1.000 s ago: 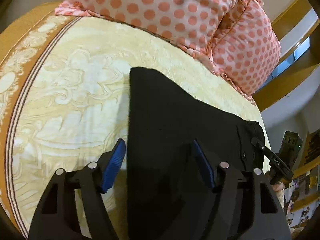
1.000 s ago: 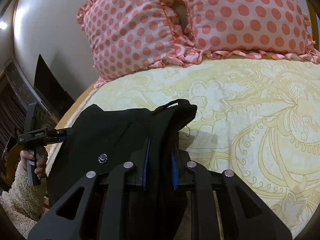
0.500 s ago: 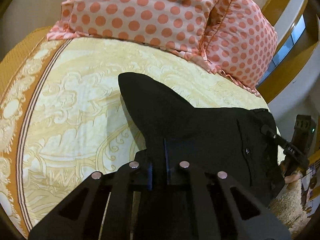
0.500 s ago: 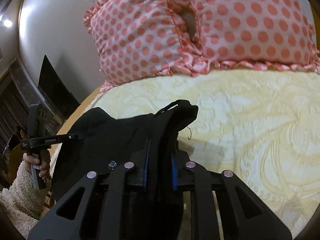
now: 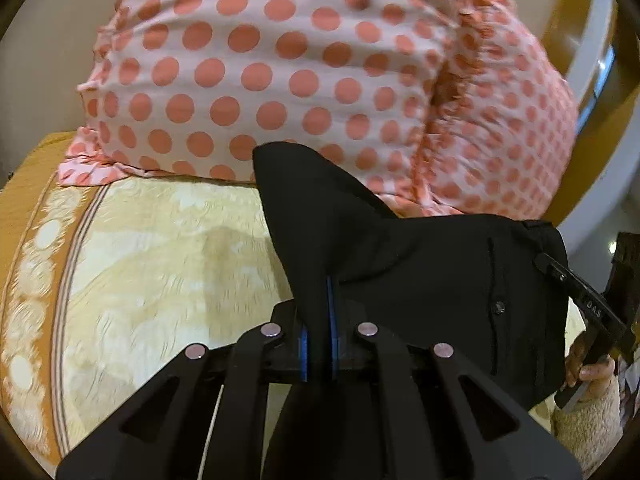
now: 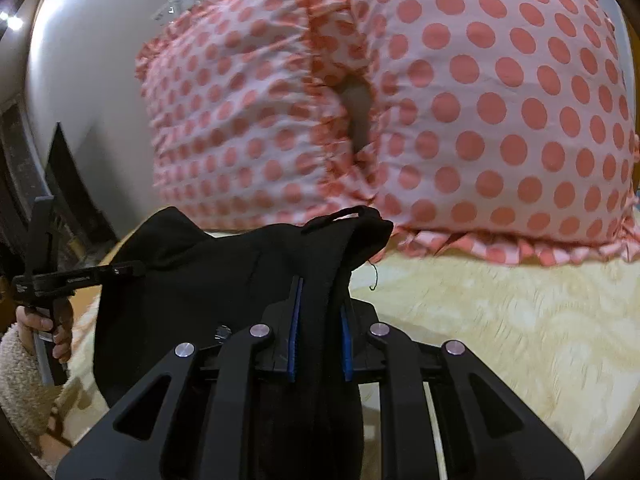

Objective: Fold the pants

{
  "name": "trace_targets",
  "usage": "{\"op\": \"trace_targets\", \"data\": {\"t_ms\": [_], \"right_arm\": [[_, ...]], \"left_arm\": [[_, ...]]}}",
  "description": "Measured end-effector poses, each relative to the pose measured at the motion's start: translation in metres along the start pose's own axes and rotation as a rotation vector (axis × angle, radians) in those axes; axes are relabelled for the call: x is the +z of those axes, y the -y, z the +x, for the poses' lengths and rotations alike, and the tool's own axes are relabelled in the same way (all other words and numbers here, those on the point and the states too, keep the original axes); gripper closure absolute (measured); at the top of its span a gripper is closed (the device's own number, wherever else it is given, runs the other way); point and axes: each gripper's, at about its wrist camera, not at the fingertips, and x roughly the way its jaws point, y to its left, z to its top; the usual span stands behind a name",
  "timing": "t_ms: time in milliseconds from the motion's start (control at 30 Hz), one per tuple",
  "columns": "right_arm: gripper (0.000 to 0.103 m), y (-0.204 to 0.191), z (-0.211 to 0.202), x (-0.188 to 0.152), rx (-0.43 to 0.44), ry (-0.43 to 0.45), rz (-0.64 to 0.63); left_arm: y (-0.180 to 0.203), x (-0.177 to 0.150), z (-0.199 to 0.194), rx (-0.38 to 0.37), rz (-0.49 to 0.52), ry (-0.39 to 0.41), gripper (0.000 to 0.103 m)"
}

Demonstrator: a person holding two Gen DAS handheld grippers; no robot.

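Note:
The black pants (image 5: 432, 280) hang stretched between my two grippers above the bed. My left gripper (image 5: 318, 320) is shut on one edge of the cloth, which rises to a peak in front of it. My right gripper (image 6: 318, 320) is shut on the waistband end (image 6: 348, 224), where a belt loop shows. In the left wrist view the right gripper (image 5: 576, 296) holds the far side by the pocket button. In the right wrist view the left gripper (image 6: 80, 274) holds the far corner.
The bed has a yellow patterned sheet (image 5: 160, 264) with an orange border (image 5: 24, 184). Two pink polka-dot pillows (image 6: 400, 100) stand close ahead at the headboard. A wooden frame and window (image 5: 600, 60) are at the right.
The left gripper, open over the flat pants a second ago, has shut on the cloth. Both grippers have lifted the pants off the bed and moved toward the pillows.

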Motion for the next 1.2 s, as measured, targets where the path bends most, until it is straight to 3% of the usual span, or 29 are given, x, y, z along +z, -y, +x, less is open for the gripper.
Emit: {"op": "trace_targets", "data": {"t_ms": [133, 267, 367, 400, 500, 567, 633, 767, 867, 933, 1067, 1133, 1167, 1200], "right_arm": [[0.087, 0.023, 0.043, -0.014, -0.064, -0.147, 0.064], [0.084, 0.033, 0.052, -0.02, -0.08, -0.172, 0.125], [0.063, 0.03, 0.05, -0.02, -0.155, -0.178, 0.109], [0.054, 0.031, 0.045, -0.02, -0.178, -0.175, 0.115], [0.051, 0.032, 0.008, -0.019, -0.254, -0.076, 0.155], [0.051, 0.025, -0.025, -0.021, -0.227, 0.012, 0.171], [0.05, 0.007, -0.041, -0.029, -0.169, 0.012, 0.127], [0.05, -0.036, -0.042, -0.06, -0.109, -0.091, 0.0], [0.05, -0.053, -0.028, -0.077, -0.125, -0.171, -0.053], [0.048, -0.056, -0.014, -0.089, -0.174, -0.249, -0.084], [0.045, -0.059, -0.015, -0.097, -0.198, -0.237, -0.084], [0.044, -0.053, -0.027, -0.095, -0.193, -0.21, 0.003], [0.039, -0.05, -0.038, -0.095, -0.194, -0.176, 0.053], [0.02, -0.048, -0.045, -0.095, -0.202, -0.149, 0.082]], "left_arm": [[-0.014, -0.006, 0.044, 0.05, -0.05, -0.089, 0.091], [-0.024, -0.016, 0.053, 0.05, -0.095, -0.081, 0.08], [-0.019, -0.015, 0.048, 0.086, -0.085, -0.076, 0.069], [-0.017, -0.016, 0.044, 0.096, -0.079, -0.063, 0.068], [-0.006, -0.023, 0.012, 0.143, -0.022, 0.036, 0.05], [0.01, -0.035, -0.018, 0.127, 0.047, 0.11, 0.032], [0.025, -0.049, -0.037, 0.057, 0.083, 0.122, 0.024], [0.053, -0.079, -0.042, -0.059, 0.122, 0.05, 0.022], [0.064, -0.094, -0.027, -0.065, 0.141, -0.026, 0.021], [0.062, -0.102, -0.007, -0.028, 0.13, -0.106, 0.021], [0.061, -0.104, -0.001, -0.038, 0.119, -0.097, 0.015], [0.059, -0.105, -0.009, -0.031, 0.081, -0.087, 0.015], [0.057, -0.108, -0.018, -0.031, 0.058, -0.074, 0.014], [0.056, -0.111, -0.023, -0.031, 0.048, -0.059, 0.012]]}}
